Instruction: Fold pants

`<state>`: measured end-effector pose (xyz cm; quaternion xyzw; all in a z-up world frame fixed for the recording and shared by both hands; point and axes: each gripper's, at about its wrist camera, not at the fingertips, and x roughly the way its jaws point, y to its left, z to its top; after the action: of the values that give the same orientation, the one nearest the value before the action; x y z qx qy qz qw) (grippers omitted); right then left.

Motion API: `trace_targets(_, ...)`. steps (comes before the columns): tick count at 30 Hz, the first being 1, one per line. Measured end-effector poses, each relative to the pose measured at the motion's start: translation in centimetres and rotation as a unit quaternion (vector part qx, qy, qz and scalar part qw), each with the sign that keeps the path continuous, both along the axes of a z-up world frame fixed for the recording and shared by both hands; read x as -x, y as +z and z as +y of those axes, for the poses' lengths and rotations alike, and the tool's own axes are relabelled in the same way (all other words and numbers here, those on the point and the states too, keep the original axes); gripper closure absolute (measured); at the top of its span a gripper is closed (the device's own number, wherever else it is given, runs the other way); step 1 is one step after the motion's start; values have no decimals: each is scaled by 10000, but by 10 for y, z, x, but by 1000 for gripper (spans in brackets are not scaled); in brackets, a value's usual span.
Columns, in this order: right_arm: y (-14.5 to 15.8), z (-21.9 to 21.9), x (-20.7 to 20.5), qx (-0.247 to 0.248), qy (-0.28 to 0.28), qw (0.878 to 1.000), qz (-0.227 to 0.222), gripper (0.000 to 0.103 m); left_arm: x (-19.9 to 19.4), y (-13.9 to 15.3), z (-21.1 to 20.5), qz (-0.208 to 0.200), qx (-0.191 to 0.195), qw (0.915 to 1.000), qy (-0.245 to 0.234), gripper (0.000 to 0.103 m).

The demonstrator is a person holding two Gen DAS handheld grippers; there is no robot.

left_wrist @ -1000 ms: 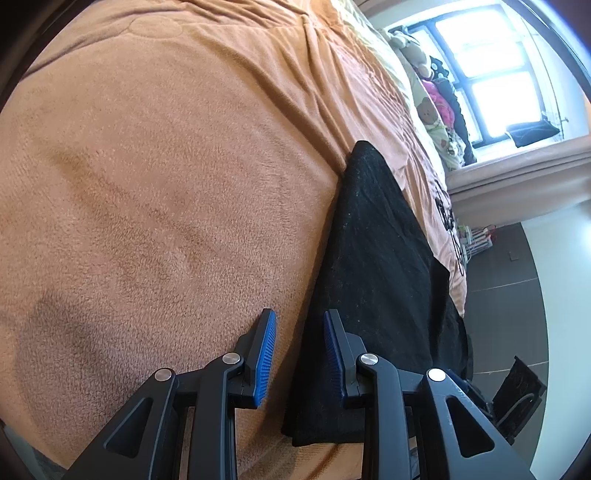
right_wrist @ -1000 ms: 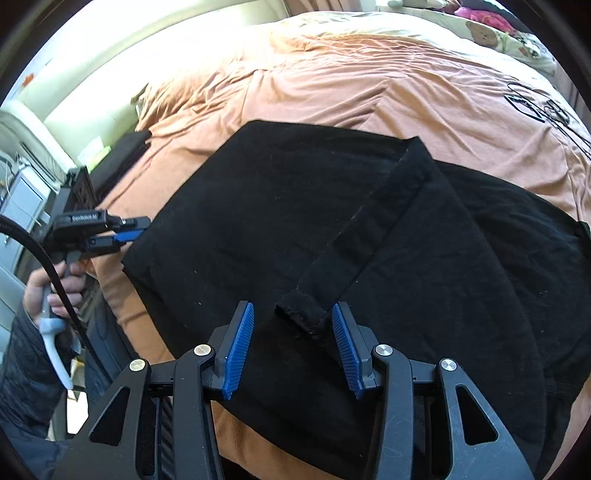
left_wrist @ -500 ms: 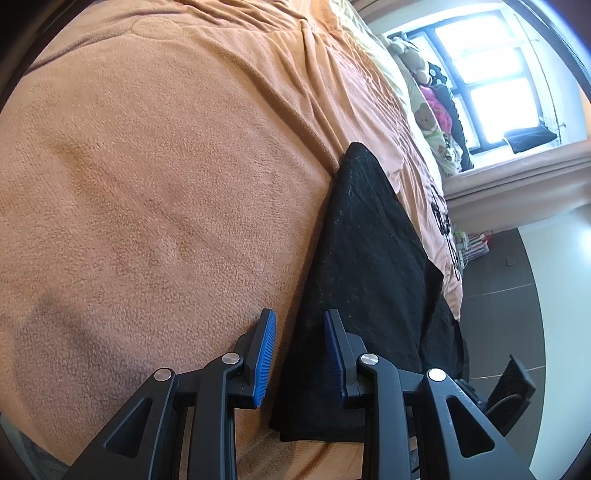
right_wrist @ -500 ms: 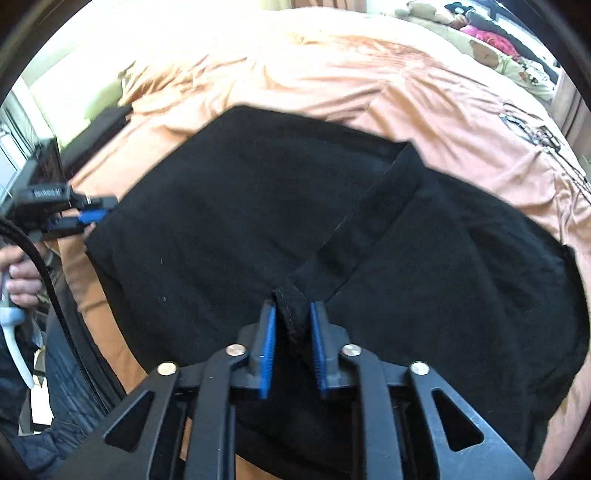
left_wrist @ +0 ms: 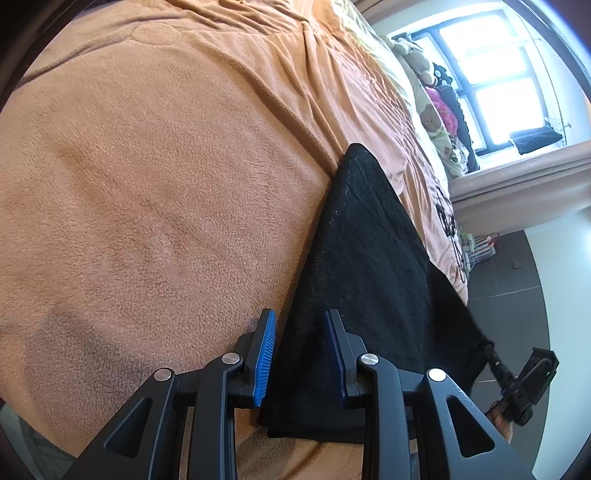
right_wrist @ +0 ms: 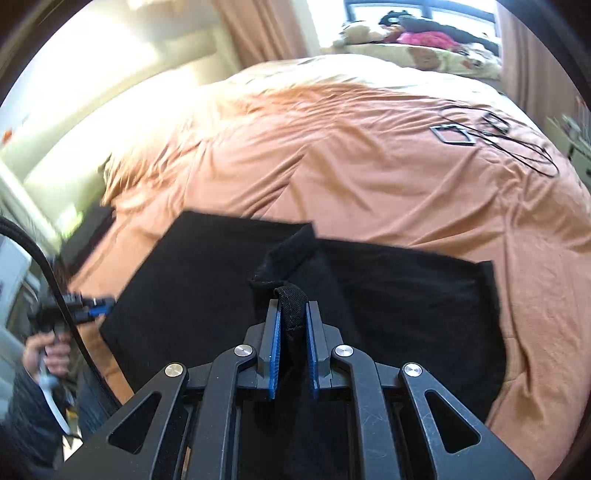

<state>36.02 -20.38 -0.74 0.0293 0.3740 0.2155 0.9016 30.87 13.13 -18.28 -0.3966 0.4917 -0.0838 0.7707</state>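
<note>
A big bed (right_wrist: 369, 155) fills the room, covered by a soft orange blanket (left_wrist: 166, 184) with wrinkles in it. At the far end sits a pale pillow with little bears (left_wrist: 432, 122) and some soft toys (right_wrist: 354, 33). Bright daylight comes through a window with dark bars (left_wrist: 491, 74). Brown curtains (right_wrist: 258, 29) hang beside it. The floor (left_wrist: 517, 269) is dark, and the wall (left_wrist: 569, 258) is white.
</note>
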Motion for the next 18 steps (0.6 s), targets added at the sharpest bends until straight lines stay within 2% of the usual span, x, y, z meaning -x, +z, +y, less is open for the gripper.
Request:
trace_targets(2, 7, -19, 0, -255, -88, 9996, -53, 94, 0, 3, 0, 8, -34, 10000, 39, 74)
trace_targets(8, 14, -71, -5, -585, -544, 9967, -170, 94, 0, 10, -5, -14, -119, 9999, 92, 74)
trace_targets(18, 4, -117, -29, -928, -1161, 9889, 14, 94, -3, 13, -5, 12, -192, 9998, 90, 74)
